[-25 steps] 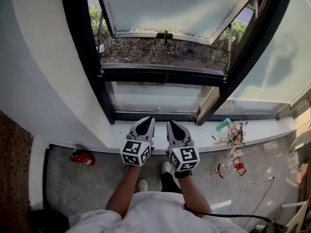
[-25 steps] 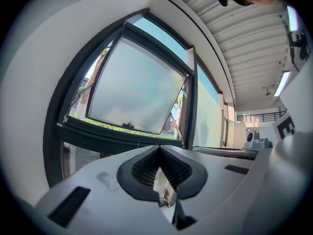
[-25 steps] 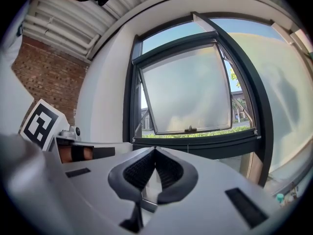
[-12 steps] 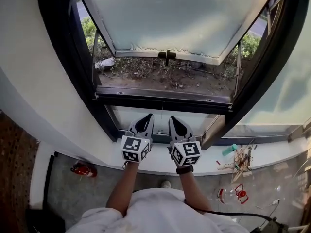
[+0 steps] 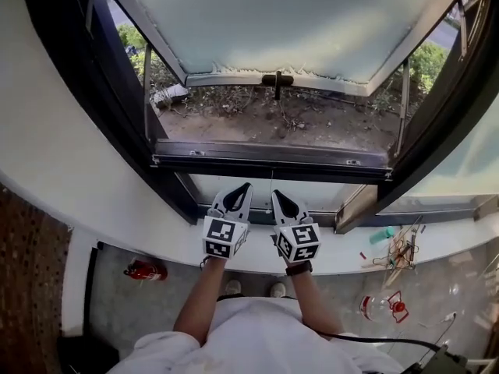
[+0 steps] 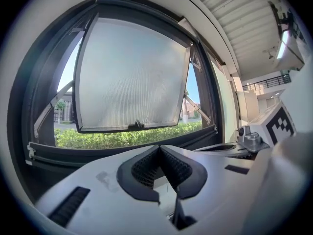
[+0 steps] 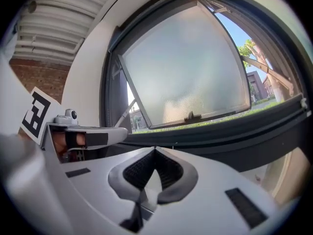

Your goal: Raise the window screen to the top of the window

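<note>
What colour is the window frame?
Black. The window frame shows best in the head view, dark against the white wall and sill.

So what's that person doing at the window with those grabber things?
A person stands at an open window with a gripper in each hand. The left gripper and the right gripper are side by side over the sill, pointing at the window. Both are shut and hold nothing. The frosted sash is swung outward, with plants and ground showing below it. Nothing has been grabbed yet.
</note>
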